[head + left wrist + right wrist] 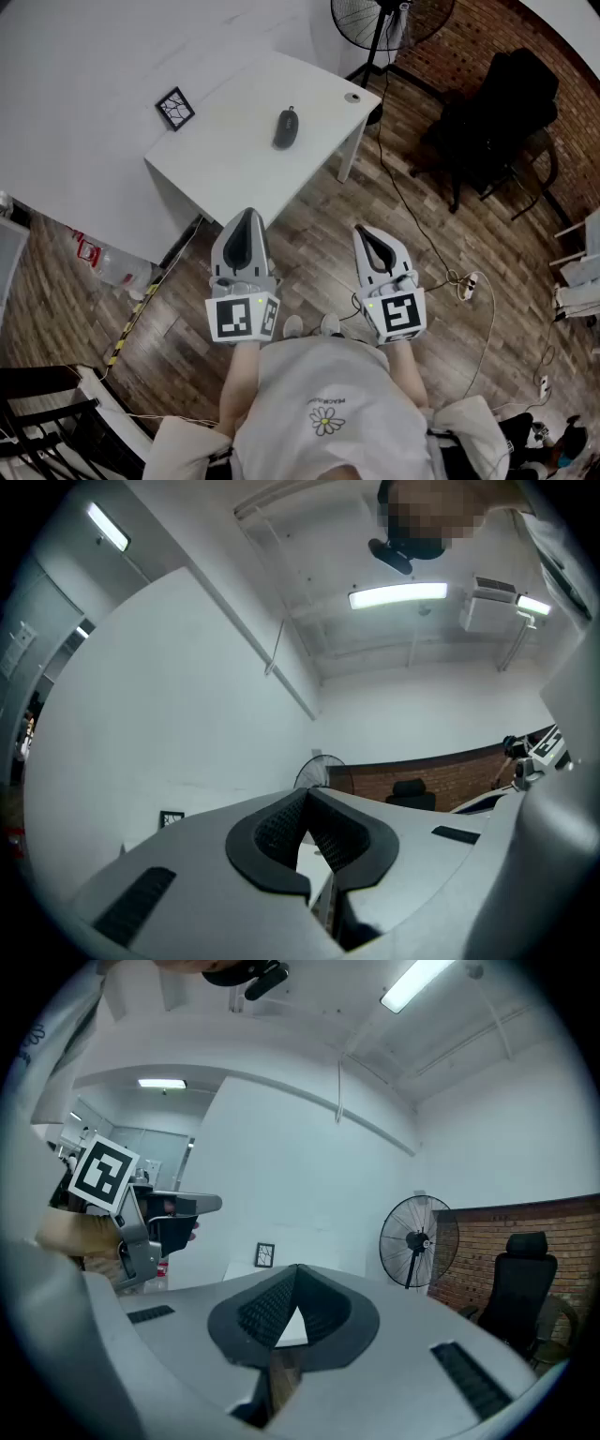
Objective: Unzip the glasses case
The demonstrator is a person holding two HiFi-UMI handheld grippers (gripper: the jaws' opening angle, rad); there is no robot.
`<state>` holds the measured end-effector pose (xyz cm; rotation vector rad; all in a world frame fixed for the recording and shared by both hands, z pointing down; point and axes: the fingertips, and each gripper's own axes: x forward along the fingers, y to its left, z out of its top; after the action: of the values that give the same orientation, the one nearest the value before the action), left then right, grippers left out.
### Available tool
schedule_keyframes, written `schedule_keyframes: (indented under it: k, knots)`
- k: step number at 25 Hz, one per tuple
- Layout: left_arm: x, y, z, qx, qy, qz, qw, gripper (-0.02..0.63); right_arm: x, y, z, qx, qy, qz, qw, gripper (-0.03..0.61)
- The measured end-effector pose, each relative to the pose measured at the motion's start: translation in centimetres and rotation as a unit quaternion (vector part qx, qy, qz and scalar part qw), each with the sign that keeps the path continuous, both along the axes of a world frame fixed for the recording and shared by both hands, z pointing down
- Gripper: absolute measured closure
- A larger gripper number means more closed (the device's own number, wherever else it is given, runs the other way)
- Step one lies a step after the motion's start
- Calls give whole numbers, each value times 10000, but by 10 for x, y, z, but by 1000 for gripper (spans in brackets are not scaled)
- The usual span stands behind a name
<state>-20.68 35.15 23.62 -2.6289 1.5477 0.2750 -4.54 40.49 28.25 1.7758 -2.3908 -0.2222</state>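
Dark glasses case [286, 128] lies on the white table [225, 155], well ahead of your left gripper [248, 217] and right gripper [367, 234]; both jaws closed, holding nothing.

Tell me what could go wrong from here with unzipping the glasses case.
1. The left gripper and right gripper are both shut and empty, short of the table; arriving shut, they would likely shove the glasses case rather than grasp it.
2. The case lies loose on the bare top; pulling the zip without the other gripper pinning it may drag it.
3. A cable trails on the floor near the feet; stepping forward might snag it.
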Motion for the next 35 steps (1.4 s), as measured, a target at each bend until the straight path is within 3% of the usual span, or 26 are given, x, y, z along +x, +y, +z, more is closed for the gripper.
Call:
schedule_keyframes:
  k: [8,20,24,29,35]
  knots:
    - [8,-5,2,-23,-67,-92,9999,600,17,0,2,-13,-36,16,10000,572]
    - [29,-25,14,-6,-51,-535,9986,600,91,-10,47,-496,106,224,9985,572]
    - [35,-37,21,-44,-164,-599,9981,600,97,-20,53,-531,-186,75,9984,572]
    - [52,-86,30,48,-233,-592,9980,600,111,-67,69,-674,-262,93,9973,572]
    - [74,-195,36,90,-219,-615,9978,600,116,-166,67,-525,24,-356,9980,572]
